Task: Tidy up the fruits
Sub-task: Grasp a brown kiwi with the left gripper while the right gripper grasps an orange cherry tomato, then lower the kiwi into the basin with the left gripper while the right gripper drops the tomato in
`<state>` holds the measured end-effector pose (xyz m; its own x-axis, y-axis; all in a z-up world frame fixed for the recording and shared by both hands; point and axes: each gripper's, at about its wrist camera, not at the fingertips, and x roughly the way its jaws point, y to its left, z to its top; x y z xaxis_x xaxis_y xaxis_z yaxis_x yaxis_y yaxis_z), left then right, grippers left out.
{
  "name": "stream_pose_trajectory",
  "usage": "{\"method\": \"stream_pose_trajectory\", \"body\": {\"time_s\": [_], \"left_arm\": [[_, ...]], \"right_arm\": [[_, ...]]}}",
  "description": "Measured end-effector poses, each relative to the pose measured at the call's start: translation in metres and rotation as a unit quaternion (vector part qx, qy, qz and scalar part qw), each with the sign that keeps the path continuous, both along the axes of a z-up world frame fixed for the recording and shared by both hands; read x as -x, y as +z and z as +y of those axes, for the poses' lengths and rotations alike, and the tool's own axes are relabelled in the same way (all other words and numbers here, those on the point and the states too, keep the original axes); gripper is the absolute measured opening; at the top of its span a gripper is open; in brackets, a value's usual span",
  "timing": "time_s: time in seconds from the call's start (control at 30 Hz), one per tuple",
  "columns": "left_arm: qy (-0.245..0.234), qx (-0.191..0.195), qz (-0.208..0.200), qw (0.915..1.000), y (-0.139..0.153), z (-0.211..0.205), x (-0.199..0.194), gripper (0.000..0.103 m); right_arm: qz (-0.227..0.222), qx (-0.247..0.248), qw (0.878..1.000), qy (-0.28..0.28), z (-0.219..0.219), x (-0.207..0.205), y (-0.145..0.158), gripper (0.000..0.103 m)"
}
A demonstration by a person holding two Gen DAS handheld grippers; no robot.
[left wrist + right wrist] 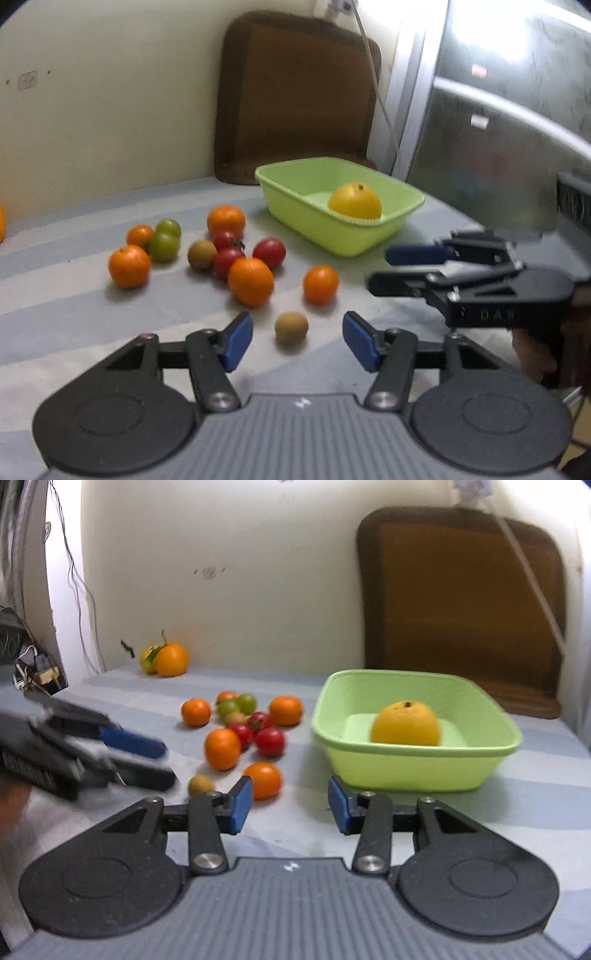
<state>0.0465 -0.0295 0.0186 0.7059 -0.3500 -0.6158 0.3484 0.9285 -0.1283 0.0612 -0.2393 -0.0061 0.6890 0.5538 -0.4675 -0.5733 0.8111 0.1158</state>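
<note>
My left claw stands partly open, nothing pressed between the blue pads. A small brown fruit lies on the cloth in the gap ahead of the tips, touching neither pad.

My right claw is also partly open and empty. From its own camera, one tangerine lies just past the left pad at about 11 o'clock, not gripped.

Green tub sits at 1 o'clock from the left claw, on the striped cloth. One large yellow-orange fruit rests inside it, against the near wall.

Loose fruit lies at 11 o'clock from the left claw, left of the tub: several tangerines, three red tomatoes, two green ones, another brown fruit. The reds touch each other; the tangerine nearest the tub lies apart.

Right camera: two more orange fruits against the wall at 10 o'clock, well apart from the pile.

Brown cushion leans on the wall behind the tub.
</note>
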Motion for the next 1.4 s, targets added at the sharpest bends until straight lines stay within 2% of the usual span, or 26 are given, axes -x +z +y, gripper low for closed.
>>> {"method": "stream_pose_trajectory", "body": {"time_s": [0.1,0.2,0.3,0.37,0.4,0.5,0.7,0.9,1.0,1.2,1.4], "left_arm": [[0.003,-0.029,-0.011,0.9995,-0.009,-0.009,-0.006,0.047],[0.0,-0.029,0.001,0.9996,-0.018,-0.008,-0.012,0.041],[-0.003,-0.042,-0.01,0.9991,-0.022,-0.008,-0.01,0.035],[-0.008,-0.042,-0.014,0.999,-0.024,-0.009,-0.008,0.025],[-0.01,-0.039,-0.015,0.9991,-0.025,-0.009,-0.006,0.025],[-0.016,-0.037,-0.02,0.999,-0.025,-0.005,-0.004,0.025],[-0.023,-0.005,-0.016,0.9996,-0.008,0.004,-0.004,0.025],[-0.041,0.03,-0.047,0.9976,0.035,-0.018,-0.036,0.025],[-0.049,0.032,-0.058,0.9966,0.045,-0.041,-0.063,0.025],[-0.043,0.043,-0.012,0.9981,0.033,-0.071,-0.12,0.025],[-0.024,0.053,0.029,0.9979,0.01,-0.07,-0.137,0.026]], "right_arm": [[0.002,0.005,1.0,0.012,0.01,-0.009,-0.006,0.048],[0.009,0.01,1.0,0.021,0.015,-0.018,-0.009,0.048],[0.022,0.007,0.999,0.022,0.019,-0.025,-0.013,0.048],[0.025,0.008,0.999,0.022,0.024,-0.027,-0.015,0.048],[0.025,0.01,0.999,0.023,0.024,-0.028,-0.016,0.047],[0.036,0.017,0.999,0.031,0.028,-0.036,-0.024,0.035],[0.018,-0.001,0.999,0.035,0.018,-0.026,-0.017,0.034],[-0.046,-0.038,0.998,-0.032,-0.03,-0.012,0.01,0.034],[-0.065,-0.035,0.994,-0.08,-0.054,-0.021,0.017,0.034],[-0.061,-0.02,0.991,-0.12,-0.077,-0.049,0.012,0.034],[-0.067,-0.003,0.99,-0.124,-0.074,-0.059,0.002,0.035]]}}
